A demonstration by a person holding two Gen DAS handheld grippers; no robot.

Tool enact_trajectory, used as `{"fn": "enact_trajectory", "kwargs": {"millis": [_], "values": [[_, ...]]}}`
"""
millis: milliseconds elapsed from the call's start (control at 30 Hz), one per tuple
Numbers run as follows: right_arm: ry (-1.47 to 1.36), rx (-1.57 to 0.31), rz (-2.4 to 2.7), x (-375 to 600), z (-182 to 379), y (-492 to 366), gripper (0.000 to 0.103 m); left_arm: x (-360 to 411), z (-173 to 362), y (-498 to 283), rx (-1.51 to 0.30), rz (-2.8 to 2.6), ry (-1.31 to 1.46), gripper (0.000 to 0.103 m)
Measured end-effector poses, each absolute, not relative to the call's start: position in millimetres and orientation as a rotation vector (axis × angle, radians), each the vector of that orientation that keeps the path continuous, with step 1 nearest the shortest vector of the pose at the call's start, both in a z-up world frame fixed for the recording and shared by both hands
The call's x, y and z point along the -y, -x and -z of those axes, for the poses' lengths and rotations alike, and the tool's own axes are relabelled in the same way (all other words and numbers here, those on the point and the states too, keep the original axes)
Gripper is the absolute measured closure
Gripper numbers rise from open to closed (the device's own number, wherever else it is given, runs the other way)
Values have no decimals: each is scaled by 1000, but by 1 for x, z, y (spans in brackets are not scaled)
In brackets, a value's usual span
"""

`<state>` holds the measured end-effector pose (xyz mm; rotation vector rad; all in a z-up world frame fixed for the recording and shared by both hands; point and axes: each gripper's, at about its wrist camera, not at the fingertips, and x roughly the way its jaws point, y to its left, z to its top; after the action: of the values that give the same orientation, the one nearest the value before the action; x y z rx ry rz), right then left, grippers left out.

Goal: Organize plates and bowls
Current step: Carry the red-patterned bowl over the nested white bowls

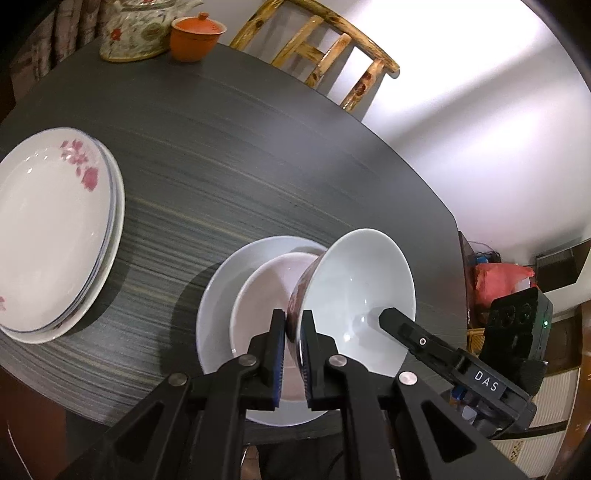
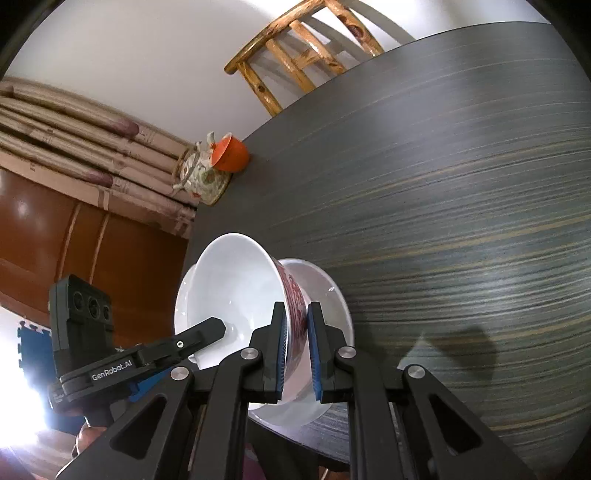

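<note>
A: What is the left gripper (image 1: pixel 293 325) pinching?

B: The rim of a white porcelain bowl with red pattern outside (image 1: pixel 354 291); the right gripper (image 2: pixel 296 321) is clamping the opposite rim.

A: Where is the bowl sitting?

B: Tilted between both, over a white bowl on a white plate (image 1: pixel 221 291) on the dark striped table (image 1: pixel 258 166); stacked floral plates (image 1: pixel 55 229) are lying well apart.

Setting: home dining area; dark wood-grain dining table (image 1: pixel 258 155) under the jaws; rustic log-frame chair (image 1: pixel 325 48) at the table's far edge, beyond the jaws; floral teapot (image 1: pixel 136 29) and lidded orange cup (image 1: pixel 197 37) far ahead and left of the jaws; stacked flower-print plates (image 1: pixel 55 236) left of the jaws; patterned curtain (image 2: pixel 74 125) and white wall (image 1: pixel 461 110) behind.
</note>
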<state>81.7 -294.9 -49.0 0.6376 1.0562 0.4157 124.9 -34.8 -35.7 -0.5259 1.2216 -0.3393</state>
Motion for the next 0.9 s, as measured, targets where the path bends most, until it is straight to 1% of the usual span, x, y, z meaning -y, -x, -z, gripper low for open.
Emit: {"fn": "enact_trajectory", "kwargs": {"millis": [467, 900], "values": [[-604, -1103, -403, 276, 62, -77, 90, 26, 54, -117, -1263, 327, 535, 96], [-616, -1111, -404, 275, 66, -77, 89, 32, 49, -117, -1259, 326, 506, 96]]}}
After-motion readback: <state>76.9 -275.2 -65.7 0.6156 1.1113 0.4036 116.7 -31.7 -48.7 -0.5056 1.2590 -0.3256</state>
